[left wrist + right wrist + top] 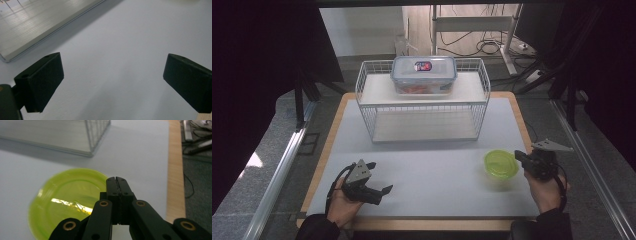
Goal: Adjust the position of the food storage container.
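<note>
My right gripper (117,180) has its jaws pressed flat together with nothing between them, and the green bowl (67,200) sits just beside and slightly behind their tips on the left in the right gripper view. In the high view the same bowl (501,164) lies just left of that gripper (523,159), close but, as far as I can judge, not touched. My left gripper (379,192) rests low over the white mat (437,175), its jaws spread wide with only bare mat between the two pads (45,80) (nothing held there at all).

I read this as the approach step: the bowl is not gripped and stands free on the mat, well short of the wire rack (422,100) beyond the fingers, where a lidded plastic box (424,74) occupies the upper shelf.

The next move, in my judgement, calls for parting the right jaws, bringing one finger inside the bowl's rim and one outside it, then closing on that thin wall. The plastic looks light, so a nudge from closed fingers could push it away.
</note>
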Motion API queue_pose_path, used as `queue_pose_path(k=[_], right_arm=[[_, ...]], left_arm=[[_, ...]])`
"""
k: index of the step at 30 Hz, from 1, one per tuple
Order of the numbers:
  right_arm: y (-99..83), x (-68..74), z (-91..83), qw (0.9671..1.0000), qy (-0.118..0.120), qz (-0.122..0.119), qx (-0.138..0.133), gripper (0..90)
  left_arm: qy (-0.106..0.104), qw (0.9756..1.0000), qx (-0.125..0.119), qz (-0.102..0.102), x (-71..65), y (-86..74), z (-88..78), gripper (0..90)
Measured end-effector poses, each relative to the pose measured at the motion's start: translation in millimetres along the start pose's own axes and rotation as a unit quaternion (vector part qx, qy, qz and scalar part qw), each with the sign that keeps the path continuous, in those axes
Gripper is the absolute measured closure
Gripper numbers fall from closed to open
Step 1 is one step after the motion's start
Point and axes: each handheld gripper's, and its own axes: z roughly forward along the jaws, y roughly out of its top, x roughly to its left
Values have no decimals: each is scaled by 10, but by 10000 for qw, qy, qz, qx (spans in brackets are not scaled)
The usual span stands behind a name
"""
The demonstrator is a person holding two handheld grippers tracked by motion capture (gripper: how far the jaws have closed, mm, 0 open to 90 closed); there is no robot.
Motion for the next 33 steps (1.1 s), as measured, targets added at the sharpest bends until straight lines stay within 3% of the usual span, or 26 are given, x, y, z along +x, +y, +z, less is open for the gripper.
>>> queue_pose_path(k=[5, 11, 18, 25, 33], right_arm=[[-136, -175, 90, 9992, -46, 195, 333, 899], [-252, -217, 190, 9970, 64, 255, 727, 900], [-327, -201, 298, 9930, 462, 376, 1020, 899], [-348, -196, 368, 9899, 716, 507, 1110, 900], [-320, -105, 451, 9887, 837, 376, 1187, 900]], left_arm=[[44, 10000, 3, 14, -4, 2, -1, 32], [56, 10000, -17, -5, 1, 2, -8, 31], [59, 10000, 17, 5, -5, 2, 3, 30], [52, 10000, 51, 6, -4, 0, 14, 30], [56, 10000, 70, 11, -7, 0, 22, 30]])
